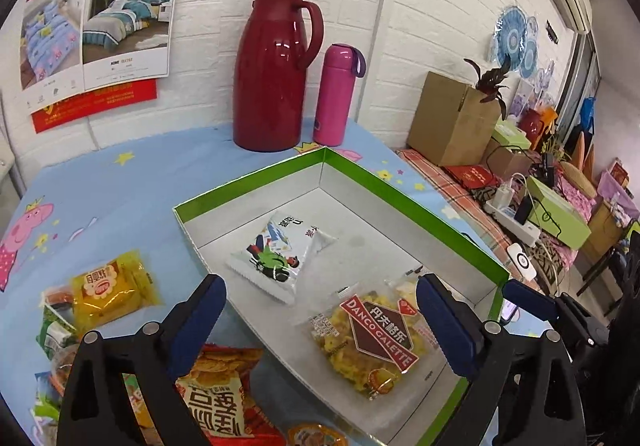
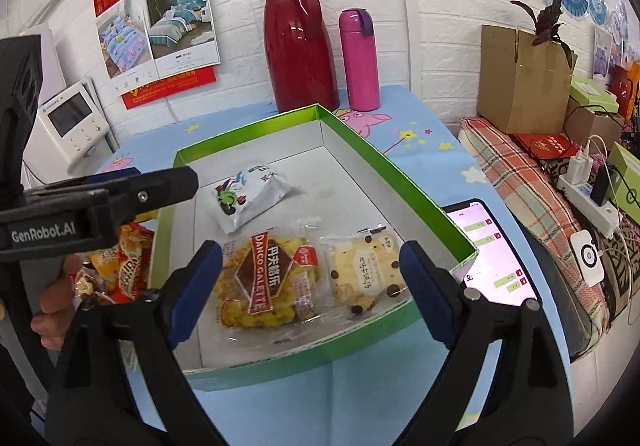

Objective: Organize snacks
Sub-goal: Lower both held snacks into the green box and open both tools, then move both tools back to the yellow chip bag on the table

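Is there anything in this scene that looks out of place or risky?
Yes: a smartphone with a lit screen lies on the blue cartoon tablecloth, right against the green-walled cardboard box where the snacks go. It is no snack and could be knocked.

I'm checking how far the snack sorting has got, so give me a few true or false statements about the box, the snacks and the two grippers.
1. Three snack packets lie in the green-rimmed box. True: the white packet, the Danco Galette packet and the chocolate-chip cookie packet.
2. The right gripper is shut on the cookie packet. False: it is open and holds nothing.
3. Snacks remain outside the box. True: a yellow packet and a red-orange bag lie on the blue tablecloth.
4. The left gripper holds the yellow packet. False: it is open and empty.
5. The pink bottle stands inside the box. False: it stands behind the box, beside the red jug.
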